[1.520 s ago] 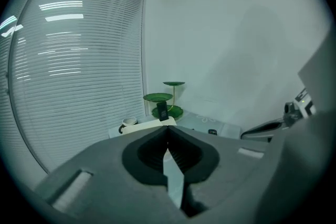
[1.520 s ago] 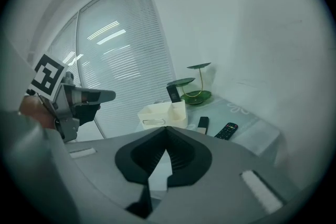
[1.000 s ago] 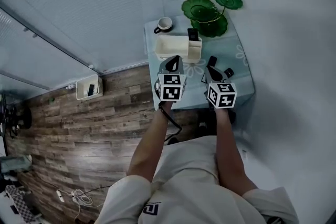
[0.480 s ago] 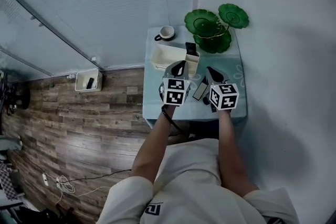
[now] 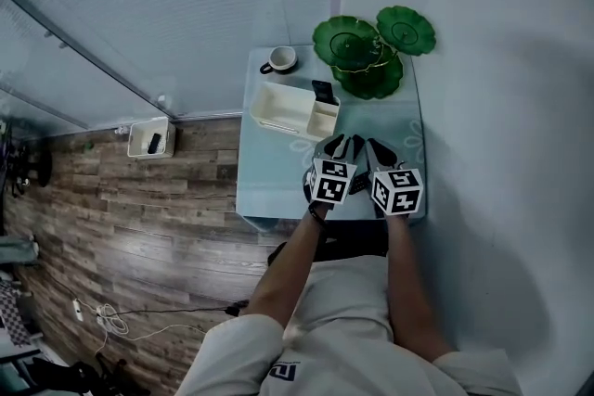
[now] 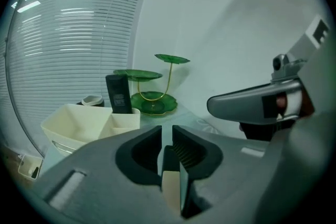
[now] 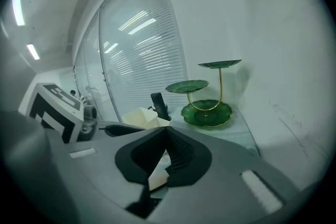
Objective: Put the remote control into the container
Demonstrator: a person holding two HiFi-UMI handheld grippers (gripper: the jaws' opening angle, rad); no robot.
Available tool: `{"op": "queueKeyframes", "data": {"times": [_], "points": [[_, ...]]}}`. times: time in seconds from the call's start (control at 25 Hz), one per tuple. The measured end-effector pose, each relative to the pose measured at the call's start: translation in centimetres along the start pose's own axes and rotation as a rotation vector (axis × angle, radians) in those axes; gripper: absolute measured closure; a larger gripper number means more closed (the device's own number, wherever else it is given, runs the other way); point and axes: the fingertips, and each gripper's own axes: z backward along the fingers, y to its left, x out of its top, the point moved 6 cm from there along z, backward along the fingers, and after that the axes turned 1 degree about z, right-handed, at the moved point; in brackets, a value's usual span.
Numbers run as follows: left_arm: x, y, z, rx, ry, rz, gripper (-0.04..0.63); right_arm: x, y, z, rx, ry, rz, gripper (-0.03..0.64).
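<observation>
A black remote control (image 5: pixel 322 92) stands upright in the small end compartment of the cream container (image 5: pixel 283 109) on the pale blue table (image 5: pixel 269 185). It also shows in the left gripper view as the remote (image 6: pixel 118 94) in the container (image 6: pixel 79 123), and in the right gripper view as the remote (image 7: pixel 158 105). My left gripper (image 5: pixel 340 146) hovers over the table's front right, its jaws opening to a narrow gap with nothing between them (image 6: pixel 167 140). My right gripper (image 5: pixel 377 148) is close beside it, shut and empty (image 7: pixel 167 132).
A green tiered leaf-shaped stand (image 5: pixel 369 49) occupies the table's far right corner, and a cup (image 5: pixel 278 60) sits far left behind the container. A white wall runs along the right, window blinds along the back. On the wooden floor lies a small white bin (image 5: pixel 148 138).
My left gripper has moved right, from near the container to close beside the right gripper. The dark things seen lying on the table's front right are now hidden under the grippers.
</observation>
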Motion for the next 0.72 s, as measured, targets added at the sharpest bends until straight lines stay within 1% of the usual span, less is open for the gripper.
{"op": "queueKeyframes", "data": {"times": [0.16,0.28,0.48,0.6,0.72], "points": [[-2.3,-1.4,-2.9,-0.027,0.082,-0.015,0.502,-1.0,0.1,-0.1,0.025,0.019,0.046,0.614],[-4.0,-1.8,-5.2,-0.038,0.146,-0.024,0.475,-1.8,-0.9,-0.3,0.019,0.014,0.044,0.614],[-6.6,-1.6,-8.5,-0.028,0.252,-0.066,0.422,-3.5,-3.0,-0.6,-0.006,0.027,0.043,0.614],[-8.0,-1.6,-10.0,-0.004,0.322,-0.103,0.395,-3.7,-4.3,-0.3,-0.026,0.041,0.045,0.614],[-9.0,-1.5,-10.9,0.002,0.371,-0.092,0.387,-3.8,-5.4,0.1,-0.043,0.053,0.032,0.614]]}}
